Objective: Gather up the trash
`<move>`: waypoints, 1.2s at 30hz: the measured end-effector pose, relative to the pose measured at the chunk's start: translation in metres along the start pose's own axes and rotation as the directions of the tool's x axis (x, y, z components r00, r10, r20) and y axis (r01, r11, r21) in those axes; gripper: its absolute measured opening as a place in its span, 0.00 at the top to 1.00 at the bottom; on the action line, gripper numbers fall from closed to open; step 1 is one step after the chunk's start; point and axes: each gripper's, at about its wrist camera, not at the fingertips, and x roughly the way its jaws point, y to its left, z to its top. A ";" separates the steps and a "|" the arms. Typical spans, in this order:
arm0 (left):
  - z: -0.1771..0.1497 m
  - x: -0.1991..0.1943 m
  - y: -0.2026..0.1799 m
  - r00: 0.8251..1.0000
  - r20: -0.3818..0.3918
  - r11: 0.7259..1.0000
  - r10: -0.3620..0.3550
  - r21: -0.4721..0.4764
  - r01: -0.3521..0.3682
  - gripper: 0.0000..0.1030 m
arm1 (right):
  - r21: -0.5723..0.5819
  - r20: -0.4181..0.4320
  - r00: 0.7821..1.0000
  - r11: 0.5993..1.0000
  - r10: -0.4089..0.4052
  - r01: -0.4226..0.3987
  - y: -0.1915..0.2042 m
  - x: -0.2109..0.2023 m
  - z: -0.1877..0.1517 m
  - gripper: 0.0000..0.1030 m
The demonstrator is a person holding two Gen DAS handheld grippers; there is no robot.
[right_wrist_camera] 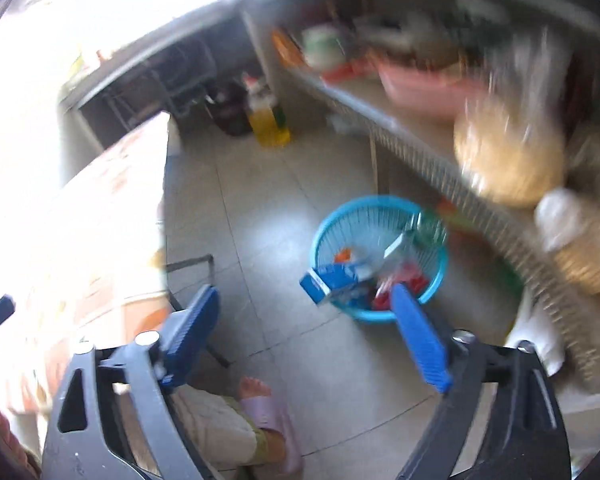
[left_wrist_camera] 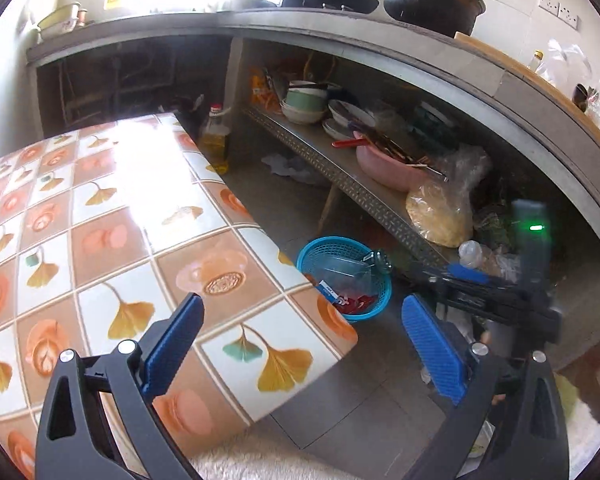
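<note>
While the blue basket (right_wrist_camera: 378, 258) at centre right already holds a blue carton (right_wrist_camera: 332, 280) and wrappers, both hand-held grippers (left_wrist_camera: 300, 344) (right_wrist_camera: 312, 344) stand spread and empty, and the tiled bench (left_wrist_camera: 120, 220) looks cleared

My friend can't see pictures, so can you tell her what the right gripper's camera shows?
A blue basket sits on the grey tiled floor, holding a blue and white carton and red wrappers. The right gripper hangs above it with jaws wide open and empty. The picture is blurry.
</note>
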 end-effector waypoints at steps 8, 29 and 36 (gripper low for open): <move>-0.023 -0.045 -0.014 0.978 0.063 0.980 0.197 -0.018 -0.196 0.05 | -0.165 0.261 0.964 0.981 -0.059 0.105 0.057 -0.096 -0.026 0.08; -0.066 -0.082 0.026 0.798 -0.056 0.797 0.600 -0.040 -0.602 0.05 | -0.146 0.242 0.970 0.988 -0.006 0.042 0.108 -0.126 -0.061 0.08; -0.062 -0.088 0.029 0.788 -0.045 0.784 0.615 -0.077 -0.616 0.05 | -0.142 0.231 0.973 0.988 -0.027 0.062 0.113 -0.126 -0.067 0.08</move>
